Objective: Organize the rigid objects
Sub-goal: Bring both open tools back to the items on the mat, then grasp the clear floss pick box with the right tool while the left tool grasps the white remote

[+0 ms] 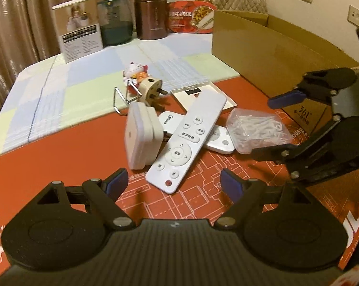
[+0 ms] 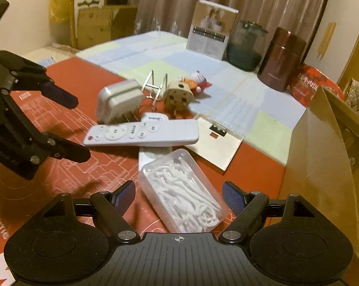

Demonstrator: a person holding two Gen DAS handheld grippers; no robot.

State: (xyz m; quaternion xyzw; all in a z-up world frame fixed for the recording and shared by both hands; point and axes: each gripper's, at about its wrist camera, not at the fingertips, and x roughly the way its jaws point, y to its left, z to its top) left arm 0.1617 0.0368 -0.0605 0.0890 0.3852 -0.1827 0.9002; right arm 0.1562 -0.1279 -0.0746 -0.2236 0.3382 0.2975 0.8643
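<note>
Two claws were in view, both spread wide and holding nothing. The left claw [image 1: 173,182] hovered over the red mat [image 1: 60,166] on the bench, its blue pads flanking the near end of the long white remote [image 1: 187,140]. The right claw [image 2: 179,196] hovered with its pads either side of the clear plastic box of white floss picks [image 2: 183,194], not touching it.

Items in the central cluster on the red mat:
- Long white remote, lying diagonally across a second white remote [image 1: 215,135] marked Midea.
- White square adapter [image 1: 141,134], standing on edge just left of the long remote.
- Beige round plug [image 1: 152,87], beyond the adapter, next to a bent wire stand [image 1: 122,100].
- Small cat figurine [image 1: 135,72], behind the plug, on the checked cloth [image 1: 60,83].
- Flat white square plate [image 1: 203,94], partly under the far end of the long remote.
- Box of floss picks, at the right of the remotes, touching the lower one.

Along the far edge of the bench: a printed carton [image 1: 78,38], a dark green glass jar [image 1: 115,21], a brown canister [image 1: 151,12] and a red food package [image 1: 191,17]. An open cardboard box [image 1: 274,45] stood at the right edge.
</note>
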